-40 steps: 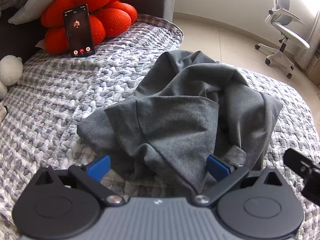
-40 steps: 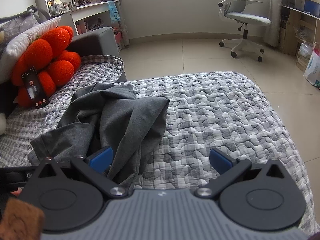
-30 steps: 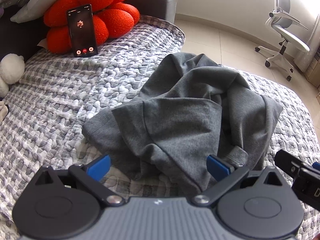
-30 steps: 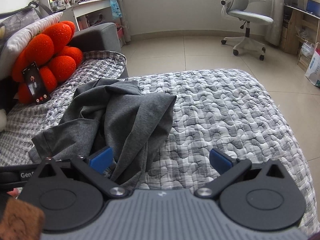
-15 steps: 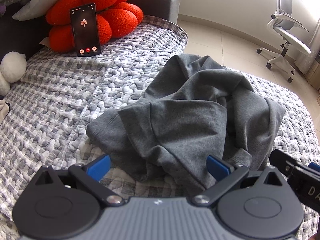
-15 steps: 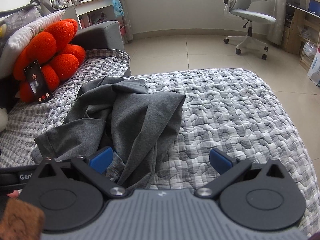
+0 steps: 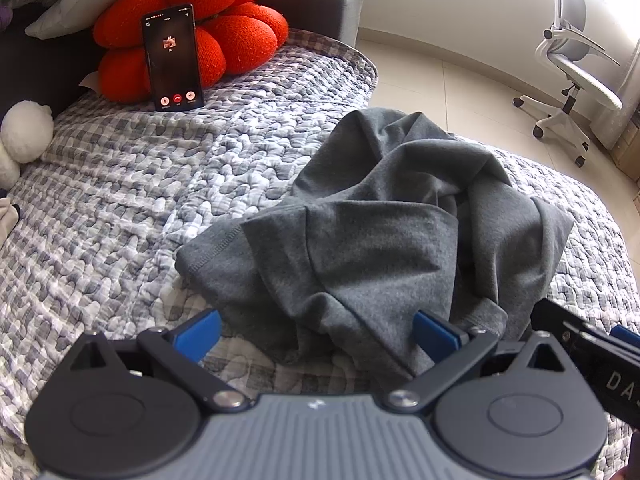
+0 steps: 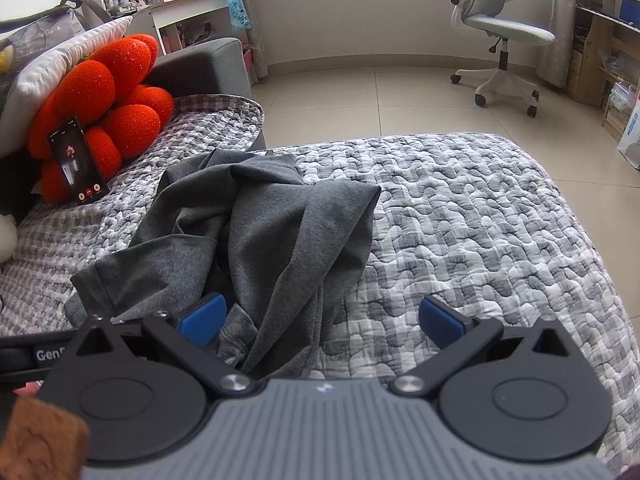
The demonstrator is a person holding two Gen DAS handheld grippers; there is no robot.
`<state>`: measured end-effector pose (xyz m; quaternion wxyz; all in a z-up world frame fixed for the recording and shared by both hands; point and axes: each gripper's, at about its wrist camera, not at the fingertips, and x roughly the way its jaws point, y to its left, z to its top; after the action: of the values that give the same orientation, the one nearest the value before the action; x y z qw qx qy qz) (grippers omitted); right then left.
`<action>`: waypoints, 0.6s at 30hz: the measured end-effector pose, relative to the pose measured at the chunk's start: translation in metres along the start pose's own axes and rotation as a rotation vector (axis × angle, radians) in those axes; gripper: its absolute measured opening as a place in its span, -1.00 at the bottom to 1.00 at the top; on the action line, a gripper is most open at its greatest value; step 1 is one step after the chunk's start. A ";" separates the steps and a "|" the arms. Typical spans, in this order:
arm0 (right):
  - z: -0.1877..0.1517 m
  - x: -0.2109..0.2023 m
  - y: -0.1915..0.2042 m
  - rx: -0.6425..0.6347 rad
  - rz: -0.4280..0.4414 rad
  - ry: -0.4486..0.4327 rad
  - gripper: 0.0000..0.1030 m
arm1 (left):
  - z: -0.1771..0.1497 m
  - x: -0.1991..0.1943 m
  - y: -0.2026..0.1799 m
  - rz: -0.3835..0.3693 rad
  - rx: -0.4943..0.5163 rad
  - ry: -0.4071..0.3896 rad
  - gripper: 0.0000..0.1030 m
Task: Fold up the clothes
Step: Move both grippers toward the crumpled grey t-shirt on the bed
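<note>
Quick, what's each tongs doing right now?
Left tongs: open, holding nothing, at the shirt's near edge.
Right tongs: open, holding nothing.

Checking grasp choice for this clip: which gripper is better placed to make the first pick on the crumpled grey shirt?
Left, probably. The left gripper is open with the crumpled grey cotton shirt bunched between its fingers. The right gripper, also open, mostly spans bare grey patterned quilt, shirt only near its left finger.
</note>
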<state>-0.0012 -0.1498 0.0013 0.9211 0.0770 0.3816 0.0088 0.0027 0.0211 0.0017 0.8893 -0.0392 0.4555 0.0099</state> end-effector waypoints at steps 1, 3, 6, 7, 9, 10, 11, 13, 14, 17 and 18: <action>0.000 0.000 0.000 0.001 0.000 0.000 1.00 | 0.000 0.000 0.000 0.000 -0.001 0.000 0.99; 0.000 0.000 0.000 0.002 0.000 0.001 1.00 | 0.000 0.000 0.000 0.000 -0.002 0.001 0.99; 0.000 0.000 0.001 0.003 0.000 0.000 1.00 | 0.001 0.001 0.001 0.000 -0.003 0.002 0.99; 0.000 0.001 0.001 0.003 0.000 0.001 1.00 | 0.001 0.001 0.001 0.000 -0.003 0.003 0.99; -0.001 0.001 0.001 0.004 -0.001 0.002 1.00 | 0.001 0.001 0.001 0.002 -0.003 0.003 0.99; 0.000 0.002 0.001 0.004 -0.002 0.003 1.00 | 0.001 0.001 0.001 0.002 -0.003 0.003 0.99; -0.001 0.002 0.001 0.005 -0.003 0.003 1.00 | 0.001 0.002 0.002 0.003 -0.004 0.004 0.99; 0.000 0.003 0.001 0.007 -0.002 0.005 1.00 | 0.001 0.003 0.002 0.005 -0.005 0.004 0.99; 0.000 0.003 0.001 0.007 -0.003 0.006 1.00 | 0.001 0.003 0.002 0.006 -0.006 0.005 0.99; -0.001 0.005 0.001 0.007 -0.003 0.009 1.00 | 0.002 0.006 0.003 0.009 -0.007 0.008 0.99; -0.001 0.006 0.001 0.007 -0.004 0.010 1.00 | 0.002 0.007 0.002 0.010 -0.006 0.009 0.99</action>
<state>0.0024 -0.1483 -0.0032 0.9188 0.0797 0.3865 0.0061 0.0084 0.0236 -0.0028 0.8871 -0.0397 0.4596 0.0158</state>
